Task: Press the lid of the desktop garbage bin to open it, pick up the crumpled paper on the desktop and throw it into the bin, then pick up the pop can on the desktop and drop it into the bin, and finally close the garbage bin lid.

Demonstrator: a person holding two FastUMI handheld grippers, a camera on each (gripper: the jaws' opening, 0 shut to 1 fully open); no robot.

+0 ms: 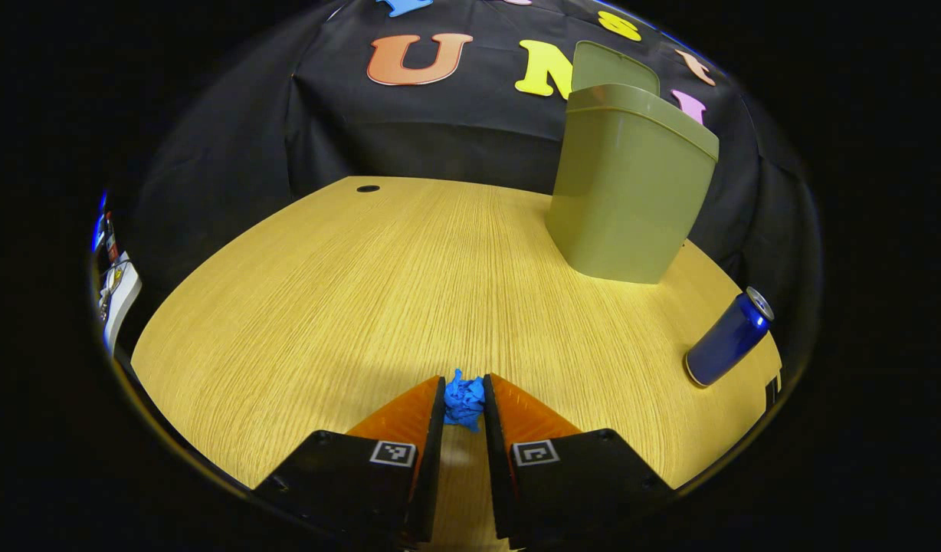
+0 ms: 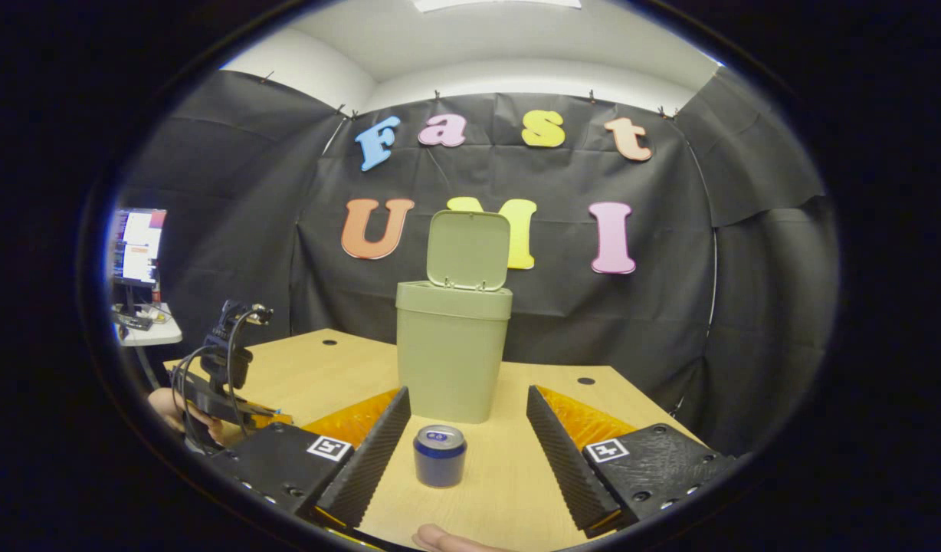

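Down at the bottom of the left gripper view, the left claw (image 1: pixel 463 401) is nearly closed, its two fingers pressing from either side on the crumpled paper (image 1: pixel 463 399), a small blue wad sitting low over the wooden tabletop (image 1: pixel 348 291); whether the wad still touches the wood cannot be told. Ahead and to the right stands the olive garbage bin (image 1: pixel 627 192) with its lid (image 1: pixel 613 67) swung up behind the rim, and further right, near the tabletop's edge, the blue pop can (image 1: pixel 727 337) stands apart from the bin (the fisheye leans it over). In the right gripper view the right claw (image 2: pixel 467 425) is spread wide and holds nothing; the pop can (image 2: pixel 440 456) stands upright on the tabletop (image 2: pixel 516 475) between its fingers, touching neither. Just behind the can is the garbage bin (image 2: pixel 453 353), lid (image 2: pixel 468 249) raised upright so its inner face shows. This view also takes in the left claw from outside, low at the left over the tabletop with cables looping from it and a hand (image 2: pixel 181 414) holding it. A monitor (image 2: pixel 137 245) glows on a small side table (image 2: pixel 149 333) beyond, and a fingertip (image 2: pixel 440 539) pokes in at the bottom edge.
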